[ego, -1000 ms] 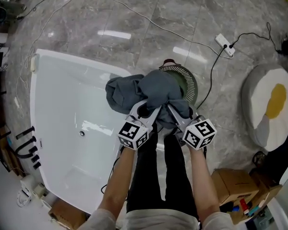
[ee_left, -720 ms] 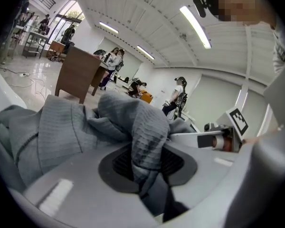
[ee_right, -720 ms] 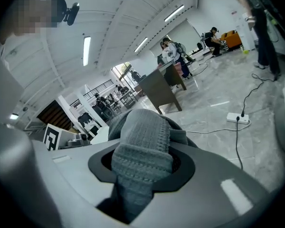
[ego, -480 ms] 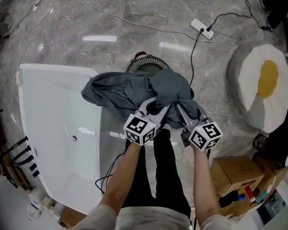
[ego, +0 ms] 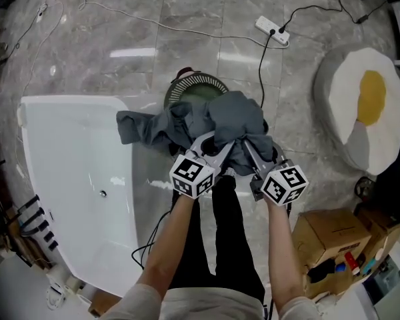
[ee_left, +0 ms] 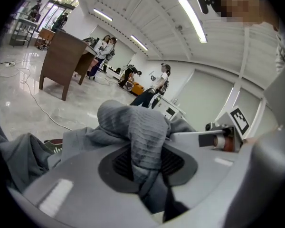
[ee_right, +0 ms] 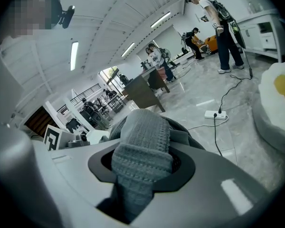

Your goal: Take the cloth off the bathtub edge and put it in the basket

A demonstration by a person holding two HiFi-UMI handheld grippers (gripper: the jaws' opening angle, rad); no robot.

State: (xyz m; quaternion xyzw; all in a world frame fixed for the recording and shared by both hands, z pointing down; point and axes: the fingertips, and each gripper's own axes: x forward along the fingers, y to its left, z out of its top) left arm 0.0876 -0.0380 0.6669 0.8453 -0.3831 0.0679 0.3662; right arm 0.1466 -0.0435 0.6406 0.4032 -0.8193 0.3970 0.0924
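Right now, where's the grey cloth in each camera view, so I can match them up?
Head view: grey cloth at centre, overlapping the basket, just above the left gripper and right gripper.
Left gripper view: centre, pinched between the jaws.
Right gripper view: low centre, pinched between the jaws.
Shared landmark: white power strip, top in head view, right of centre in right gripper view.

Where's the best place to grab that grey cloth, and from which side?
Grip the cloth by its thick ribbed edge, coming from the person's side. That edge bunches into a firm ridge, as the left tool and right tool each pinch now; the rest droops loose.
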